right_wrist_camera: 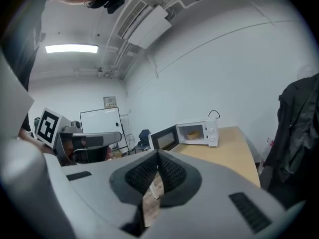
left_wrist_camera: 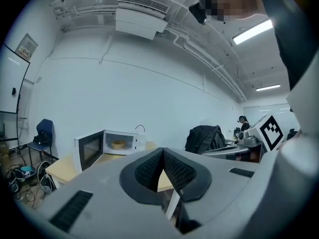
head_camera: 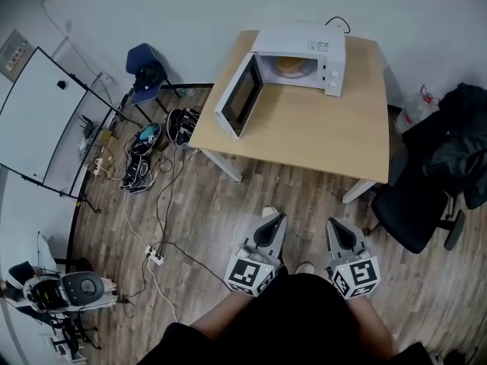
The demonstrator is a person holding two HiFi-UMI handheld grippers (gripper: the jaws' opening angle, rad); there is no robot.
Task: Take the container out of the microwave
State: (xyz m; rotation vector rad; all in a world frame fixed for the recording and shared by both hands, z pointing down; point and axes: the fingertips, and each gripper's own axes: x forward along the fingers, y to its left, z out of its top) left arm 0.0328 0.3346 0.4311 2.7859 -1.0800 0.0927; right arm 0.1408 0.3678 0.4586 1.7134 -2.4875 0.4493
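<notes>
Tan round container is sitting inside the open white microwave on the far wooden table. The left gripper and right gripper are hovering near, jaws together, empty.

We're looking down on a light wooden desk, rectangular, standing on white legs on the wood-plank floor. One thing sits on it: a white microwave, pushed up against the far edge, closer to the far left corner than the right. Its door is swung wide open and reaches out along the desk's left edge. A black cord loops up behind the microwave, past the far edge. Down on the floor, off the desk's left side, we see a tangle of cables, and nearer to us a white power strip.
</notes>
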